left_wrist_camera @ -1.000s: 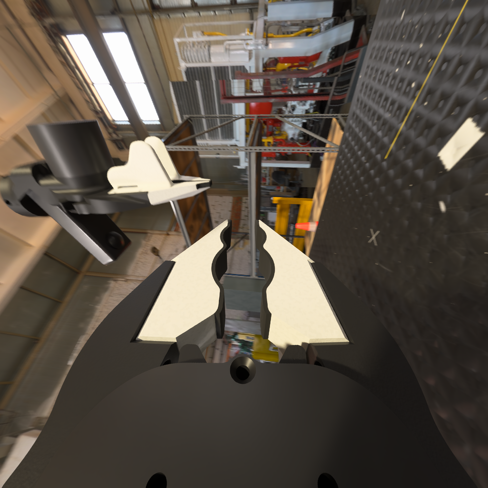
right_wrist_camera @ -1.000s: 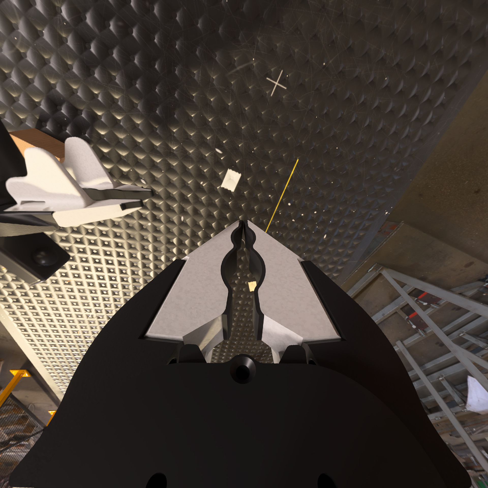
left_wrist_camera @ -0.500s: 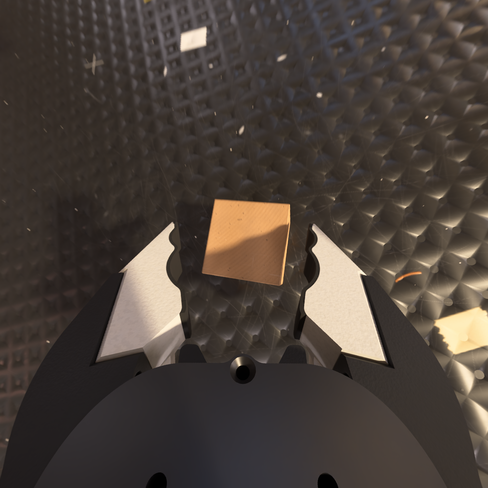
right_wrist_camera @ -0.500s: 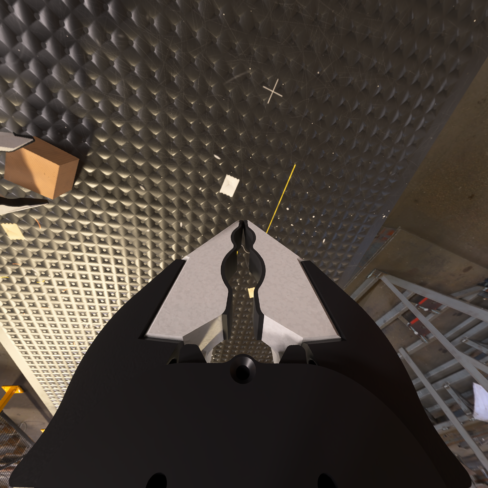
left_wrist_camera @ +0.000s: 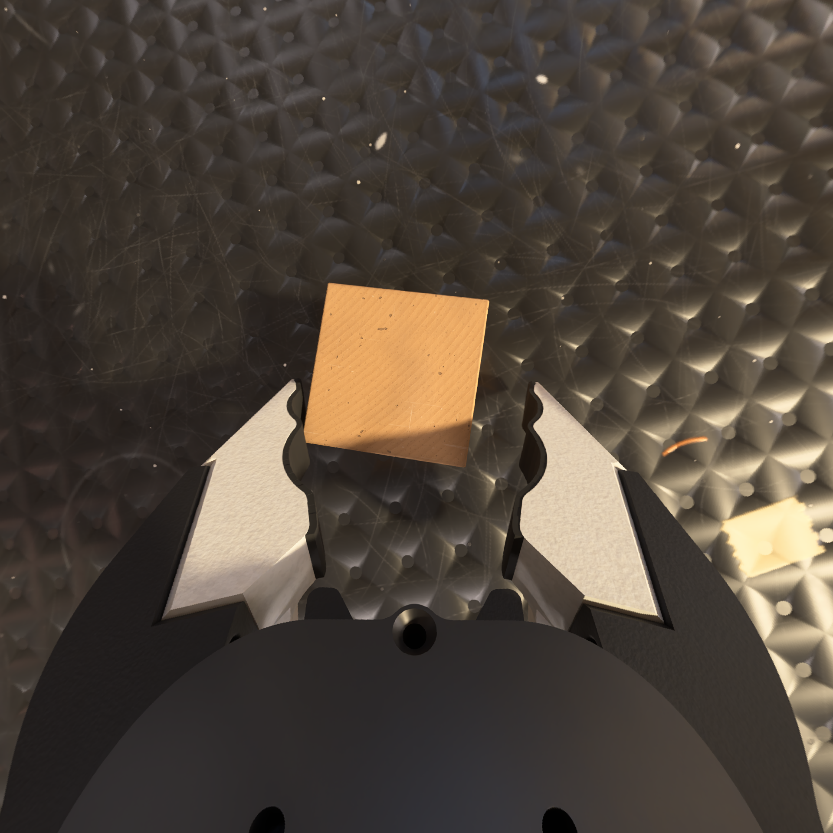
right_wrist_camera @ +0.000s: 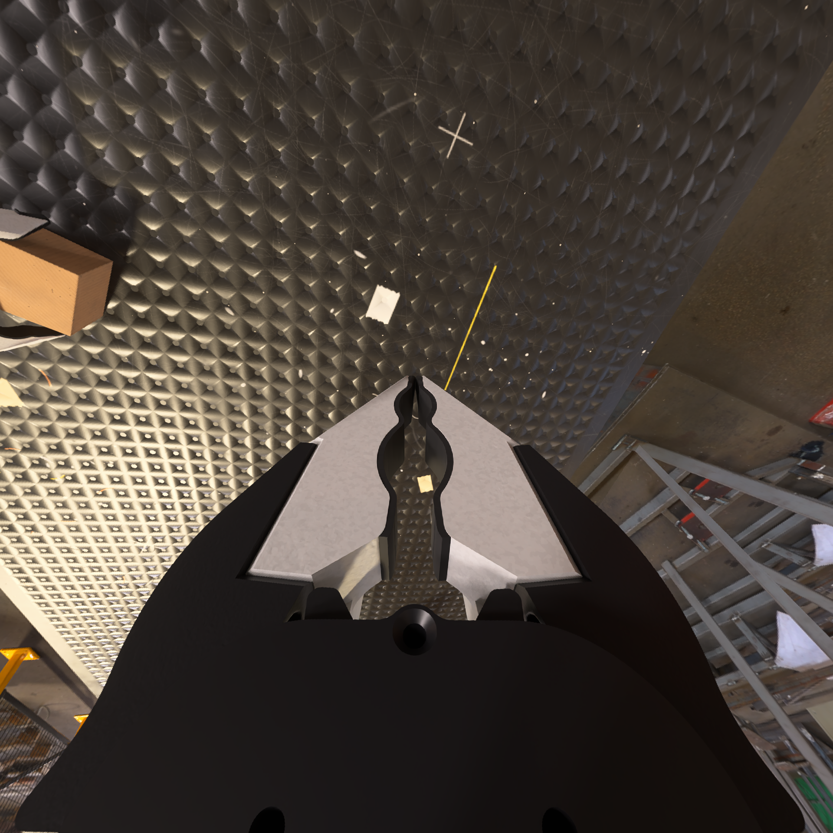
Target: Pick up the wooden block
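Observation:
The wooden block (left_wrist_camera: 396, 374) is a light brown cuboid lying on the dark studded table (left_wrist_camera: 586, 203). My left gripper (left_wrist_camera: 415, 385) is open and looks down on the block, one finger on each side of its near half. The left finger (left_wrist_camera: 252, 487) is close against the block's left edge, and a gap shows on the right side. In the right wrist view the block (right_wrist_camera: 49, 288) sits at the far left edge with pale fingertips (right_wrist_camera: 22, 225) of the left gripper beside it. My right gripper (right_wrist_camera: 412, 381) is shut and empty, well to the right of the block.
A pale tape scrap (left_wrist_camera: 771, 545) lies right of the left gripper. A white tape piece (right_wrist_camera: 382, 304), a thin yellow line (right_wrist_camera: 471, 327) and a scratched cross (right_wrist_camera: 456, 135) mark the table. The table's edge and metal scaffolding (right_wrist_camera: 721, 541) lie at right.
My left gripper has swung from facing the hall to looking down at the table, opened, and come closer around the block. The right gripper has barely moved.

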### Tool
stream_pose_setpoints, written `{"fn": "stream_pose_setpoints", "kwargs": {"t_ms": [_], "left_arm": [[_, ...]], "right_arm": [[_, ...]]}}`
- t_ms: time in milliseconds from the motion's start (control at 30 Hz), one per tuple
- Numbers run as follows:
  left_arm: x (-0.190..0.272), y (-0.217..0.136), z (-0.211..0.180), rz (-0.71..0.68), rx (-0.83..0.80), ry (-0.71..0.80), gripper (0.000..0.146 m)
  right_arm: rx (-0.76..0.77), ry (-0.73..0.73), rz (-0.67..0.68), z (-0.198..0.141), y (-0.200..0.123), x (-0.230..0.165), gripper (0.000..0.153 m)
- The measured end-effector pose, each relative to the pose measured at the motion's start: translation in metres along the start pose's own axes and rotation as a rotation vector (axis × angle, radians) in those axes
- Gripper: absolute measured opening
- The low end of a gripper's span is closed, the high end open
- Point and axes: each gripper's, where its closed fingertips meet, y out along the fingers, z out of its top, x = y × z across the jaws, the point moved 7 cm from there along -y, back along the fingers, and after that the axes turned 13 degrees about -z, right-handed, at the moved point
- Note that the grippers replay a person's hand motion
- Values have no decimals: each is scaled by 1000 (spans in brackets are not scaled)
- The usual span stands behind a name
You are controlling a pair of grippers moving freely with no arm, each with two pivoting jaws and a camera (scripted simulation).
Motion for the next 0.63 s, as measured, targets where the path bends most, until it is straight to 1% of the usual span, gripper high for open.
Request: {"fn": "stream_pose_setpoints", "kwargs": {"t_ms": [33,100,133,200,267,333,400,433,467,500,533,567,600,633], "left_arm": [[0,0,0,9,-10,13,94],[0,3,-2,38,-3,53,78],[0,4,-1,38,-8,64,75],[-3,2,0,14,-19,105,73],[-7,-3,0,-11,-15,157,73],[-8,-9,2,-55,5,209,73],[-8,-16,5,-89,30,254,73],[-6,-20,8,-119,52,290,73],[-4,-24,11,-155,80,322,73],[-2,-29,13,-188,97,341,73],[1,-33,16,-223,114,361,73],[4,-38,18,-259,132,378,73],[6,-43,19,-300,144,394,73],[8,-46,21,-341,152,409,73]], "right_arm": [[2,1,-1,0,0,0,0],[18,-14,-10,-1,0,0,0],[35,-32,-22,-2,-1,-1,0],[75,-56,-37,-5,-3,-5,0],[144,-47,-22,-15,-9,-10,0],[277,-16,-29,-31,-23,-24,0],[475,-43,-19,-53,-35,-52,0],[578,-64,-35,-68,-37,-71,2],[669,-78,-64,-84,-36,-90,7],[750,-73,-104,-101,-32,-109,14],[824,-57,-139,-118,-24,-129,16],[874,-33,-142,-134,-14,-148,17],[901,-6,-106,-149,-4,-166,20],[919,24,-49,-160,6,-181,29]]}}
